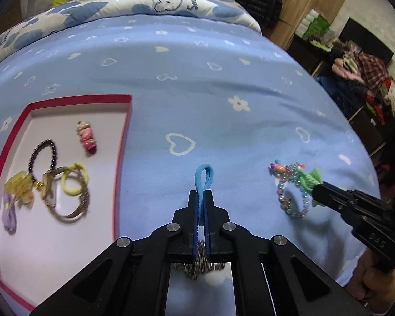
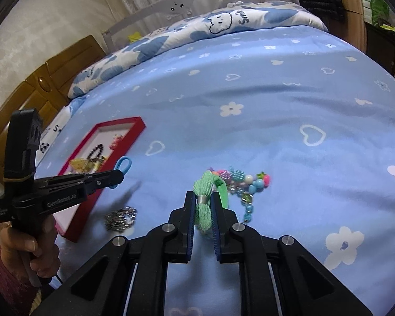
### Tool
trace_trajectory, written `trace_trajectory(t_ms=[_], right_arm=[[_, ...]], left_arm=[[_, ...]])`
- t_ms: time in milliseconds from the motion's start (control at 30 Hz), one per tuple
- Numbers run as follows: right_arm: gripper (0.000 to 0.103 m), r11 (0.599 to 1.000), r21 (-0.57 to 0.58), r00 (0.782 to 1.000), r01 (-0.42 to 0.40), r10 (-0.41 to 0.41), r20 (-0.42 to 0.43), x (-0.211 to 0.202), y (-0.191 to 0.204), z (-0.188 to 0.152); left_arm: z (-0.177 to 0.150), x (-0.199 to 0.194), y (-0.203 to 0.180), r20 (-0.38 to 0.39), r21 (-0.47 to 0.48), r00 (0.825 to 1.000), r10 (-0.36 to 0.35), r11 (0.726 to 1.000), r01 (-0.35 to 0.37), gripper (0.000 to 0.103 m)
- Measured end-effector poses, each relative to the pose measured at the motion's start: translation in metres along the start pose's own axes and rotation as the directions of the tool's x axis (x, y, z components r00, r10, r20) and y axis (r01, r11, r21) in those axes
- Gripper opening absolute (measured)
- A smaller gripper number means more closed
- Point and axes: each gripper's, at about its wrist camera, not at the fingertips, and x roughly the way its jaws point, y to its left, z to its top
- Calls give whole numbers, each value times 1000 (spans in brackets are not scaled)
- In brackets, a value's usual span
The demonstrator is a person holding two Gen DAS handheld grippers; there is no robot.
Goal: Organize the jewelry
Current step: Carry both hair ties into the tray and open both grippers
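Note:
My left gripper (image 1: 200, 192) is shut on a blue hair tie (image 1: 204, 176), whose loop sticks out past the tips. In the right wrist view that left gripper (image 2: 119, 176) hangs over the bed with the blue hair tie (image 2: 123, 164), close to the red tray (image 2: 134, 126). My right gripper (image 2: 202, 197) is shut on a green hair tie (image 2: 204, 184) with a metal band. A colourful bead bracelet (image 2: 246, 181) lies right beside it. The left wrist view shows the right gripper (image 1: 316, 192), the green hair tie (image 1: 309, 180) and the bead bracelet (image 1: 292, 200) at the right.
The red-rimmed tray (image 1: 123, 131) holds a pink doll charm (image 1: 87, 137), a dark bead bracelet (image 1: 43, 155), a yellow hair tie (image 1: 73, 181), a gold bracelet (image 1: 65, 197) and a purple tassel (image 1: 9, 210). A silver chain bracelet (image 2: 121, 218) lies on the blue sheet (image 1: 223, 79). A pillow lies far back.

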Motion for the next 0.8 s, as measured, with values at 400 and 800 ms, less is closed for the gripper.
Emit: trace_trajectory(t_ms=[400, 800], right_arm=[[11, 996, -48, 997, -79, 79, 4, 2, 41, 6], [11, 973, -135, 983, -185, 184, -18, 14, 101, 14]], left_arm=[[-25, -71, 39, 84, -110, 996, 15, 994, -6, 2], [-53, -122, 77, 126, -206, 990, 70, 978, -43, 2]])
